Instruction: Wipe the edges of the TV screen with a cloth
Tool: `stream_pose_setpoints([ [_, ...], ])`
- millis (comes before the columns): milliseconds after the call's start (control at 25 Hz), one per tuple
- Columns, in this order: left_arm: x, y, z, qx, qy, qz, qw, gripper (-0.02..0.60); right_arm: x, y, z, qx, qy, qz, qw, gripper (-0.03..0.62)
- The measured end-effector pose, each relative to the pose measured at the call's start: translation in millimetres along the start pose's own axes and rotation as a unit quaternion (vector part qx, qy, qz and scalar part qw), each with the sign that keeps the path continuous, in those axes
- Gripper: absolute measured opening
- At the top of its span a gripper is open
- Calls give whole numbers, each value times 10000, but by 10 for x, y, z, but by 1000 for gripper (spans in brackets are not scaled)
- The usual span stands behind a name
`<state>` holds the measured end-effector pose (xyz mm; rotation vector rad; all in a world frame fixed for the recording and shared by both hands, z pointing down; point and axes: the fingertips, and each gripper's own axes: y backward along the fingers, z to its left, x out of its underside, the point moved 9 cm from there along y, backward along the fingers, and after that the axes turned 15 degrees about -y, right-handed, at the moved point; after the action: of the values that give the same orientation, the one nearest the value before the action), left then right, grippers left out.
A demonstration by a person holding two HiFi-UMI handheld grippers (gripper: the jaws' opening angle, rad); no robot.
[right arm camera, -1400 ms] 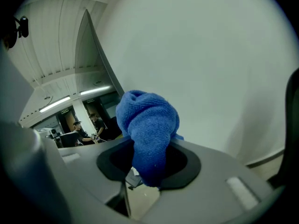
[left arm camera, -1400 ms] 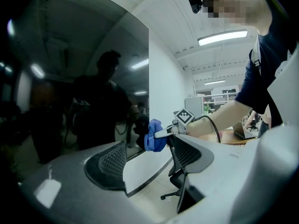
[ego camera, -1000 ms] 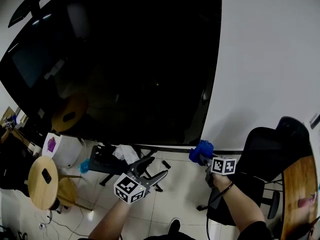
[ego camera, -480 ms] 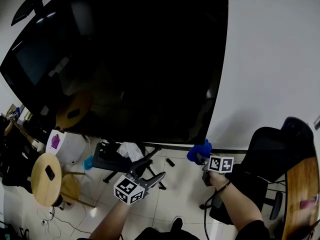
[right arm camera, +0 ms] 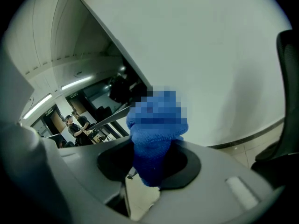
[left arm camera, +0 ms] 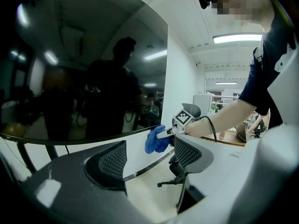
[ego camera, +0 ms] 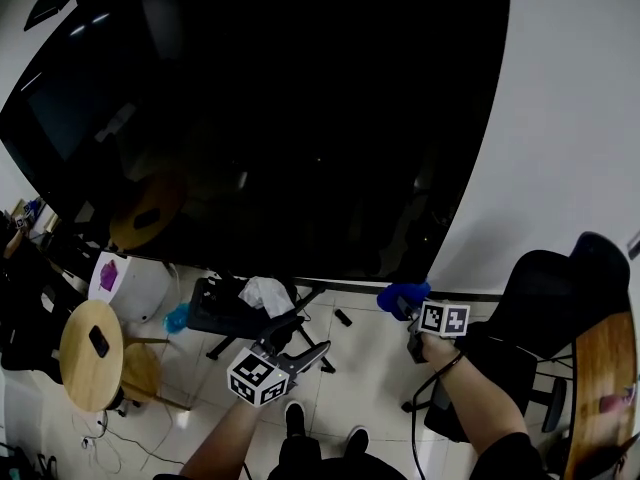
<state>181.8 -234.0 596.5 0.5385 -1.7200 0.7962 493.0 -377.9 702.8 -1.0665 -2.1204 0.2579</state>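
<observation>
The large black TV screen (ego camera: pixel 270 118) hangs on the white wall, with its bottom right corner just above my right gripper (ego camera: pixel 400 303). That gripper is shut on a bunched blue cloth (ego camera: pixel 402 295), which sits against the screen's lower edge close to the corner. In the right gripper view the blue cloth (right arm camera: pixel 156 143) fills the gap between the jaws. My left gripper (ego camera: pixel 305 348) hangs lower and to the left, off the screen, open and empty. In the left gripper view, the blue cloth (left arm camera: pixel 156 140) touches the bottom edge of the TV (left arm camera: pixel 84 78).
A black office chair (ego camera: pixel 545 308) stands close on the right, beside a wooden table (ego camera: pixel 600 368). Below the TV is a black stand (ego camera: pixel 225 313) with a white rag on it. A round wooden table (ego camera: pixel 85 353) and stools are at the left.
The head view has swung, so the TV's right edge lies further right in the frame. The cloth stays at the bottom edge, now slightly left of the corner. Both grippers shifted a little.
</observation>
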Motion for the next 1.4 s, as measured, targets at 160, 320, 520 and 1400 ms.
stream_pose_setpoints([
  [160,121,66,214,172,50,-26,9998,305,26,-130,95,191,-33,-148,9997,141],
  [320,230,138,518,386,93,-65,9992,305,103,-276,283,377,-25,-248,9990,138],
  [520,341,221,899,701,81,-105,9975,305,212,-409,451,596,-103,-510,9969,136],
  [1400,783,1248,1613,411,53,147,9990,305,881,-1334,1494,143,32,-375,9992,135],
])
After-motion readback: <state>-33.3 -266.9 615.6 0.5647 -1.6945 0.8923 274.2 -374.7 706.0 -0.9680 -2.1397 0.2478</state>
